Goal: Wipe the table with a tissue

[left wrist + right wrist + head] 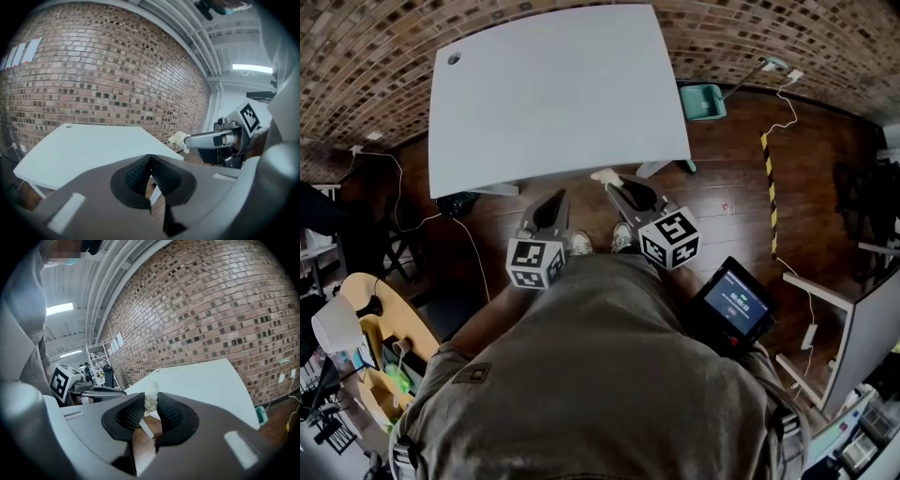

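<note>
A white table (pixel 553 94) stands in front of me, its top bare apart from a small hole near the far left corner. My right gripper (pixel 612 184) is shut on a crumpled white tissue (pixel 604 175), held just short of the table's near edge. In the right gripper view the tissue (pixel 151 398) sticks up from between the jaws. The left gripper (pixel 551 208) hangs beside it, shut with nothing in it, also short of the table (pixel 89 147). The left gripper view catches the tissue (pixel 178 139) at the tip of the other gripper.
A brick wall (pixel 384 56) runs behind the table. On the wooden floor lie a teal bin (pixel 703 100) at the right, cables (pixel 787 112) and yellow-black tape (pixel 769 192). A screen device (pixel 733 302) hangs at my right hip. A round cluttered table (pixel 370 347) is at the left.
</note>
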Motion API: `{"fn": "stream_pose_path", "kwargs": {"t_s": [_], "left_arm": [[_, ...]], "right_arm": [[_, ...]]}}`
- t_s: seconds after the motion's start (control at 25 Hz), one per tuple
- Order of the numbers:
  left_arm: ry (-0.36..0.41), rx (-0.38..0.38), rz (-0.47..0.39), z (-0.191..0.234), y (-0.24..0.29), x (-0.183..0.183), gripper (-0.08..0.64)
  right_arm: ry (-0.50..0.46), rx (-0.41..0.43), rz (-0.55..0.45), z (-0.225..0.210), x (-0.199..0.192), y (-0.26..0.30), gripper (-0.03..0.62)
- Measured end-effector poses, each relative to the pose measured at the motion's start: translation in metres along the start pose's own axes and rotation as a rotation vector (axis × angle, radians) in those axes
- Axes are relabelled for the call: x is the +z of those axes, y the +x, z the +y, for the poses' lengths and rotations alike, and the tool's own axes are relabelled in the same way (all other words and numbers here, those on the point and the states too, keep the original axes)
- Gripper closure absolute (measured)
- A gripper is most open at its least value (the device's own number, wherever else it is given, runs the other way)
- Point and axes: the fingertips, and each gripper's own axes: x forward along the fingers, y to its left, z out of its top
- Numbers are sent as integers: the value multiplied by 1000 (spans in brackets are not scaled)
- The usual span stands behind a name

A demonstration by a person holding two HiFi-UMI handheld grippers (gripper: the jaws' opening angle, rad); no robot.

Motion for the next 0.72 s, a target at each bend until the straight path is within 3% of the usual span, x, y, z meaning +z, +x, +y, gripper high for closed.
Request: {"fn": "stream_pose_path", "kwargs": {"t_s": [0.72], "left_arm": [[-8, 9, 4, -1, 5, 1, 558]], "right_arm": [[12, 3, 13, -4, -2, 0, 500]]}}
